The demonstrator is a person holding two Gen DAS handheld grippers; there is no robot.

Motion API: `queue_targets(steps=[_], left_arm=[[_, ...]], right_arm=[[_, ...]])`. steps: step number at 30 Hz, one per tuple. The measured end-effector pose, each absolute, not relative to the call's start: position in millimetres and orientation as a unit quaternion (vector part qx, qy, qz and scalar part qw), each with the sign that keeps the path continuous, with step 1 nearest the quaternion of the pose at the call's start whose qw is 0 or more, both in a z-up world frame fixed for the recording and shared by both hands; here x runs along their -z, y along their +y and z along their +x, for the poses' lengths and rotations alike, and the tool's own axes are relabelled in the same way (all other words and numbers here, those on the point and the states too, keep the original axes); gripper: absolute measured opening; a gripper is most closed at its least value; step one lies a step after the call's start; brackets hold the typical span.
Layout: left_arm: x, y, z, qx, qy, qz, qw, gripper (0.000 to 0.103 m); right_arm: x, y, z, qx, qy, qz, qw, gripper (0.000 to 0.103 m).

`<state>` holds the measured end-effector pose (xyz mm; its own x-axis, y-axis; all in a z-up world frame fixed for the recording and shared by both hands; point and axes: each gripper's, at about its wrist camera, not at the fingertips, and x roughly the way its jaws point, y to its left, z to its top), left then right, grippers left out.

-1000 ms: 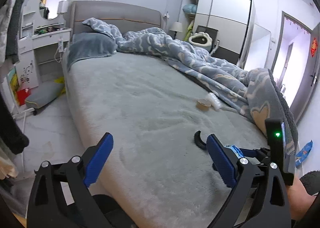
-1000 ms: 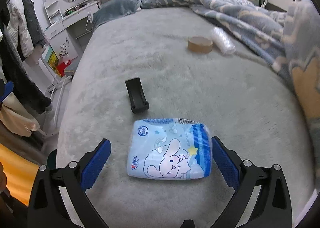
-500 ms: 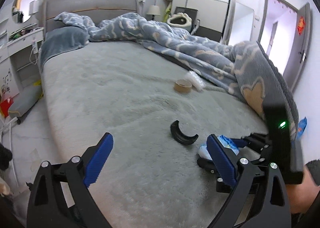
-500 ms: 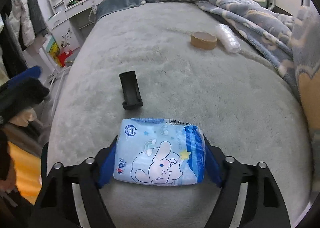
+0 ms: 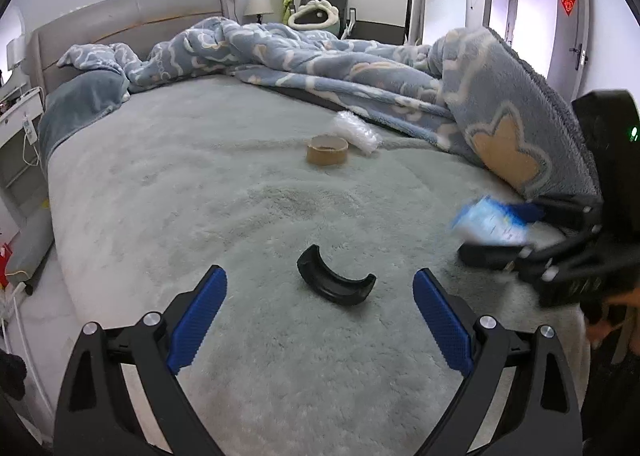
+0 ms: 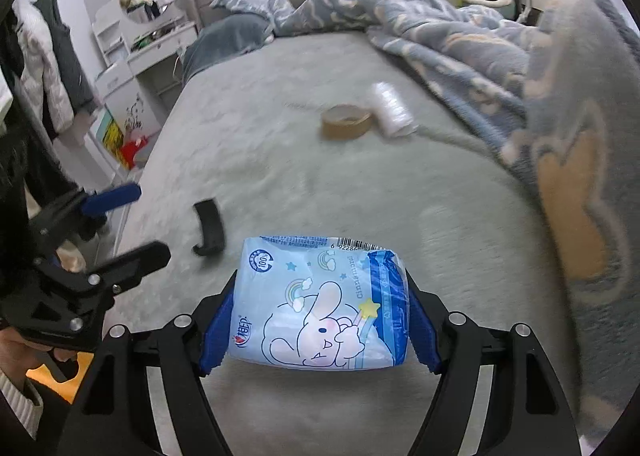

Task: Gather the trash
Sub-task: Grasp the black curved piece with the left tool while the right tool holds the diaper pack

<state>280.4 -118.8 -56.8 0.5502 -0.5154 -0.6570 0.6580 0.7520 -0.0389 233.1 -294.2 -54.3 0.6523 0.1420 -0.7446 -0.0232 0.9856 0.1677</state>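
Note:
My right gripper (image 6: 320,320) is shut on a light blue tissue pack (image 6: 320,304) with a cartoon rabbit and holds it above the grey bed cover (image 6: 280,159). The pack also shows blurred in the left wrist view (image 5: 490,221). My left gripper (image 5: 320,320) is open, and a curved black plastic piece (image 5: 334,282) lies on the bed just beyond its fingertips. The black piece also shows in the right wrist view (image 6: 209,227). A brown tape roll (image 5: 327,149) and a crumpled clear plastic wrap (image 5: 356,131) lie farther up the bed.
A rumpled blue patterned blanket (image 5: 360,71) covers the bed's right side and far end. A grey headboard (image 5: 128,27) stands behind. A white dresser (image 6: 148,51) with a round mirror and hanging coats (image 6: 44,67) stand left of the bed.
My right gripper closed on the tissue pack and lifted it off the bed. My left gripper swung right and moved in toward the black curved piece.

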Motion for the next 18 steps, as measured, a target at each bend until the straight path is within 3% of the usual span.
queue_targets(steps=[13, 18], left_arm=[[86, -138, 306, 0.358, 0.371, 0.118, 0.849, 0.082], [92, -144, 314, 0.363, 0.381, 0.111, 0.843, 0.071]], right_arm=[[57, -310, 231, -0.060, 0.418, 0.104, 0.901, 0.074], [59, -312, 233, -0.066, 0.421, 0.107, 0.898, 0.074]])
